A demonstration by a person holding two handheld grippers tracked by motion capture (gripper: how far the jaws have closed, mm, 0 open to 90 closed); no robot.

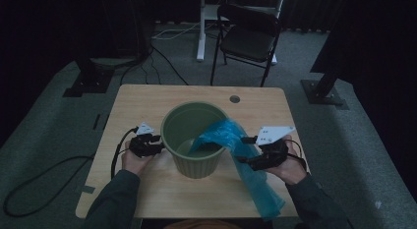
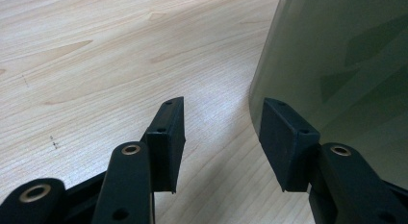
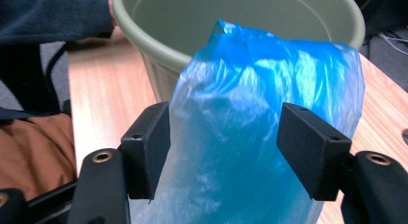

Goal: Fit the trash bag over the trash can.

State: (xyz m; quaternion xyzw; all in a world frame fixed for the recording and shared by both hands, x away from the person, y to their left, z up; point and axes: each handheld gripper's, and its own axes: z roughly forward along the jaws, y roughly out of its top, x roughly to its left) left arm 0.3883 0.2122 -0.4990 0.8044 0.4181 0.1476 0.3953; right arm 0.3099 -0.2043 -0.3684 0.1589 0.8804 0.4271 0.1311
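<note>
Blue bag, high view: a thin blue plastic bag (image 1: 246, 160) drapes over the right rim of a green ribbed bucket (image 1: 196, 138); its upper end hangs into the bucket, its long tail runs down toward the near right edge of the wooden table (image 1: 142, 99).
Hands, high view: the left gripper (image 1: 156, 143) sits just left of the bucket wall; the right gripper (image 1: 244, 150) sits at the bag, right of the bucket.
Far floor, high view: a black folding chair (image 1: 248, 37) stands beyond the table on grey carpet.
Wood and wall, left gripper view: pale grained tabletop (image 2: 96, 56) on the left, smooth matte green bucket wall (image 2: 346, 65) on the right.
Left claw, left gripper view: jaws stand apart with bare table between them; the right-hand pad lies against or just beside the bucket wall, which of the two I cannot tell. Nothing is clamped.
Film, right gripper view: the bag (image 3: 260, 128) is crinkled, glossy, half see-through, bunched into a soft column that rises toward the bucket rim (image 3: 159, 46).
Right claw, right gripper view: jaws spread wide on either side of the bag (image 3: 221, 152), pads not pinching it; the film looks loose between them.
Handling, judged: very light, limp and slippery; it should crumple, slide and spring back rather than hold shape.
Where to grip, judged: pinch a gathered fold near the rim, taking several layers at once, so the film does not slip out.
Bucket, judged: stiff, light plastic, likely to shift unless steadied from the left.
</note>
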